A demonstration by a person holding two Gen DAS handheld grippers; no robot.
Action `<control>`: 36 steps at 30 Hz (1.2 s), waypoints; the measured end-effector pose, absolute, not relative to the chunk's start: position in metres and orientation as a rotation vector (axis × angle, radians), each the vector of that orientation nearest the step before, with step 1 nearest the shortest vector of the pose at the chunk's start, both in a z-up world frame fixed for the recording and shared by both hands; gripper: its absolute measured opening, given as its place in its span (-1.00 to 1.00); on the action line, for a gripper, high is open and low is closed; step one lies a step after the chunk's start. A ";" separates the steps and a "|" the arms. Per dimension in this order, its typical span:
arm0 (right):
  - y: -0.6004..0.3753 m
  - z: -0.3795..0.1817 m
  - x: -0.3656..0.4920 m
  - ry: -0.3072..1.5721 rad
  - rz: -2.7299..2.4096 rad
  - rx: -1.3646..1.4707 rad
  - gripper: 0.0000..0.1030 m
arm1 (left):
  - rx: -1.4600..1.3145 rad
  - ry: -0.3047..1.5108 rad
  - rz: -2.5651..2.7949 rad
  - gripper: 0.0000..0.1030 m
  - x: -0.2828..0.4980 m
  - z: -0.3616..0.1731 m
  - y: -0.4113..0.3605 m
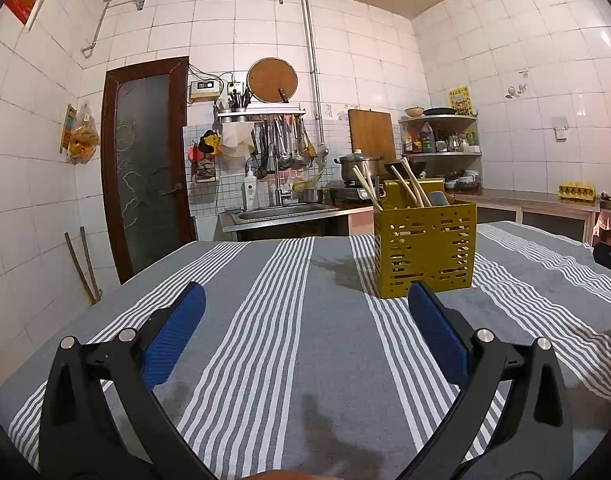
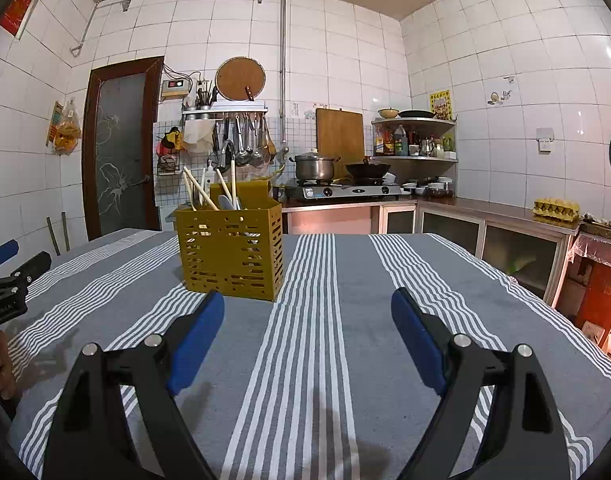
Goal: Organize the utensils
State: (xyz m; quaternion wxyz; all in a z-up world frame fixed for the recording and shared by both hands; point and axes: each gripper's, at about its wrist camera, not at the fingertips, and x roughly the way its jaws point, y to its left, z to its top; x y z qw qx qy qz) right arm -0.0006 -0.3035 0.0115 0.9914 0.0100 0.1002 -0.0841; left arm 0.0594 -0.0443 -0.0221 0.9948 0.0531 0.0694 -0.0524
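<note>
A mustard-yellow slotted utensil holder [image 1: 425,248] [image 2: 231,250] stands upright on the striped tablecloth, with several wooden chopsticks [image 1: 367,186] [image 2: 199,190] and other utensils [image 2: 225,200] sticking out of its top. My left gripper [image 1: 307,294] hovers over the cloth, open and empty, with the holder just beyond its right finger. Also open and empty, my right gripper [image 2: 307,300] has the holder beyond its left finger. The left gripper's blue-padded finger [image 2: 1,254] shows at the left edge of the right wrist view.
The grey-and-white striped cloth [image 1: 281,340] [image 2: 317,320] covers the table. Behind it are a sink [image 1: 281,212], a stove with a pot [image 2: 315,168] and wok, corner shelves with bottles, and a dark door [image 1: 145,168]. A counter with an egg tray [image 2: 555,210] runs along the right.
</note>
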 end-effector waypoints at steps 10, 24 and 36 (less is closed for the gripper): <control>-0.304 0.012 0.000 0.202 -0.164 0.026 0.64 | 0.110 0.143 -0.104 0.90 0.059 -0.023 -0.045; -0.304 0.008 0.003 0.202 -0.168 0.020 0.65 | 0.101 0.146 -0.097 0.90 0.058 -0.023 -0.047; -0.302 0.008 0.003 0.202 -0.169 0.017 0.65 | 0.099 0.146 -0.097 0.90 0.057 -0.022 -0.048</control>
